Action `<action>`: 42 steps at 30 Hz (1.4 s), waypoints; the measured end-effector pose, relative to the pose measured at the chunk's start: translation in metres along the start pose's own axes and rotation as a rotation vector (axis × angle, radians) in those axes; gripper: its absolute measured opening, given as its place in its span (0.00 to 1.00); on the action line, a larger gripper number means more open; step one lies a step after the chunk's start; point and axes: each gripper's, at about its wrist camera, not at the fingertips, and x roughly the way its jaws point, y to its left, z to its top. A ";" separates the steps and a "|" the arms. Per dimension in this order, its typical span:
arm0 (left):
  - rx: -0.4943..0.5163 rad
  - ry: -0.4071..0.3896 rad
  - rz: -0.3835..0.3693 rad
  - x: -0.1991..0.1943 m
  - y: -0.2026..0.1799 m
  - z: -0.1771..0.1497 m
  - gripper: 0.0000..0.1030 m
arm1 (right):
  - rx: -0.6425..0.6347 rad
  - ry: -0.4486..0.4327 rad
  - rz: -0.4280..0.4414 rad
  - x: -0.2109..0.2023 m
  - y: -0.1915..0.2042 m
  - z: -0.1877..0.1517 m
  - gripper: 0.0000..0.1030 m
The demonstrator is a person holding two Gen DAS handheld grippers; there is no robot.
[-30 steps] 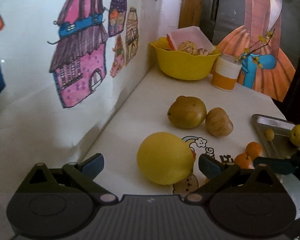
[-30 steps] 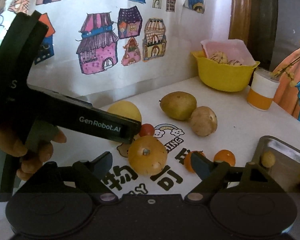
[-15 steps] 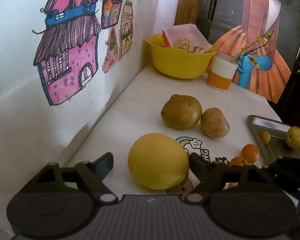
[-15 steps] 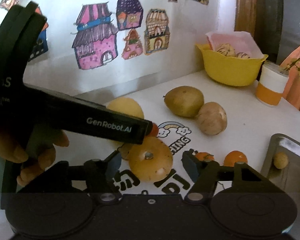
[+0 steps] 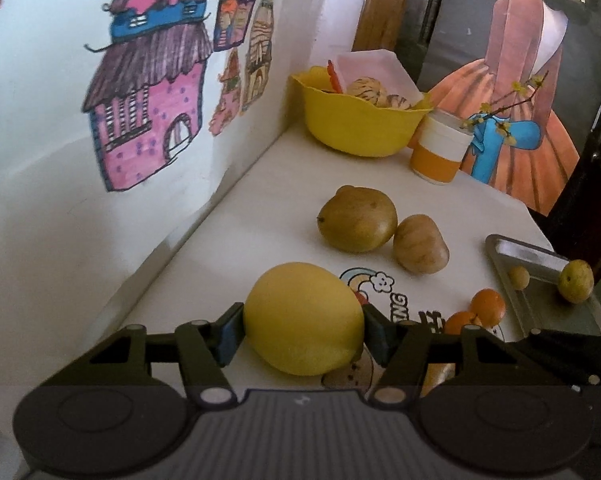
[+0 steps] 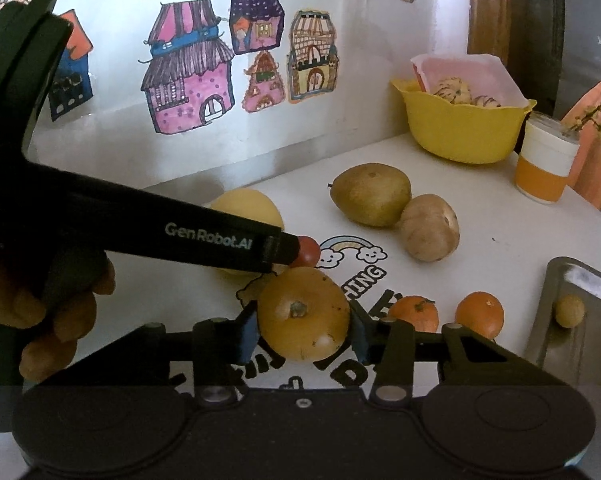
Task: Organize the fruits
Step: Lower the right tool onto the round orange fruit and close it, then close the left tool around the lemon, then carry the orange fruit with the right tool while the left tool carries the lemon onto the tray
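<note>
Left tongs (image 5: 300,330) clasp yellow fruit (image 5: 303,318), long axis crosswise; right tongs (image 6: 303,330) clasp orange fruit (image 6: 303,312).

This looks like a room in a home. Hand-coloured drawings of houses (image 6: 188,76) are stuck on the white wall (image 5: 40,240) behind the bench (image 5: 260,200), whose white cover carries a cartoon rainbow print (image 6: 348,252). A yellow bowl (image 5: 356,124) of snacks and an orange-and-white cup (image 5: 438,152) stand at the far end, beside a picture of a figure in an orange dress (image 5: 540,80), probably a poster, and a wooden door frame (image 5: 380,12).
</note>
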 end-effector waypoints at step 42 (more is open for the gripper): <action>0.104 0.027 -0.200 0.011 -0.188 -0.008 0.63 | 0.238 -0.100 -0.259 -0.145 -0.161 -0.081 0.45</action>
